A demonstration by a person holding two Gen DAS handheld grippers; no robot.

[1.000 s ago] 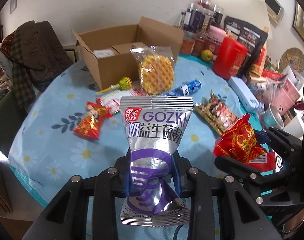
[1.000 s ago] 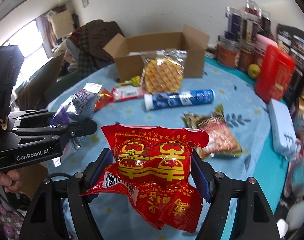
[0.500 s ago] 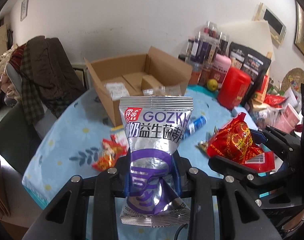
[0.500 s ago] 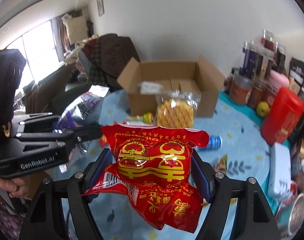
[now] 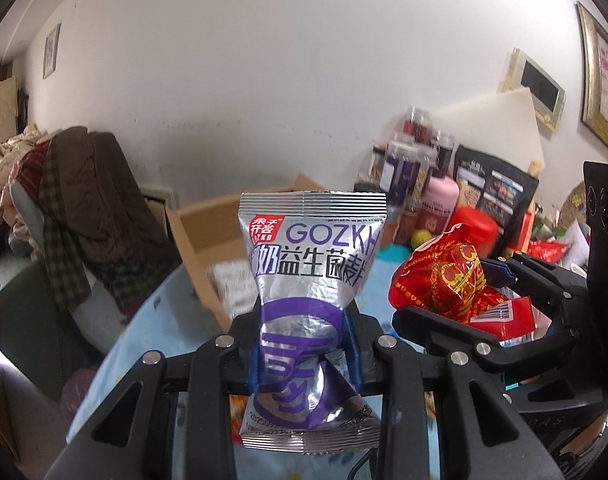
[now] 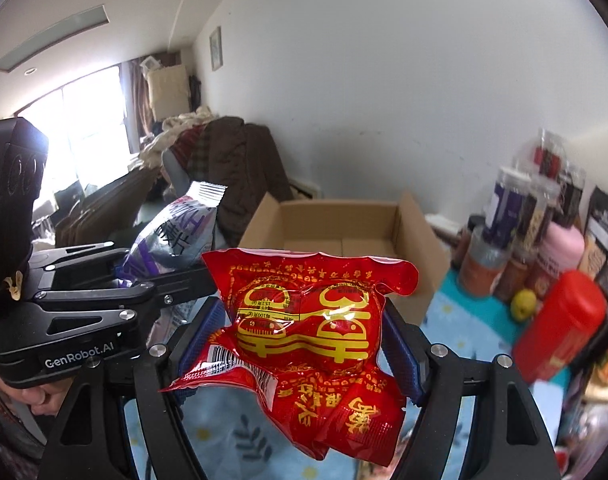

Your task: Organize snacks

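Observation:
My left gripper [image 5: 304, 344] is shut on a silver and purple GOZKH snack bag [image 5: 310, 264] and holds it upright in the air. My right gripper [image 6: 304, 344] is shut on a red snack packet with gold print [image 6: 312, 332]. Both are raised above the table, side by side, in front of the open cardboard box [image 6: 344, 232]. The red packet [image 5: 452, 276] and right gripper show at the right of the left wrist view. The silver bag [image 6: 180, 232] and left gripper show at the left of the right wrist view. The box [image 5: 208, 236] sits behind the silver bag.
A blue flowered tablecloth [image 6: 456, 332] covers the table. Jars and bottles [image 6: 516, 220], a red canister [image 6: 560, 320], a pink bottle [image 5: 442, 196] and black bags [image 5: 492, 188] stand at the back right. A chair with coats [image 5: 80, 200] stands at the left.
Both grippers have risen and tilted up with their packets, moving toward the box. The snacks lying on the table have dropped out of view.

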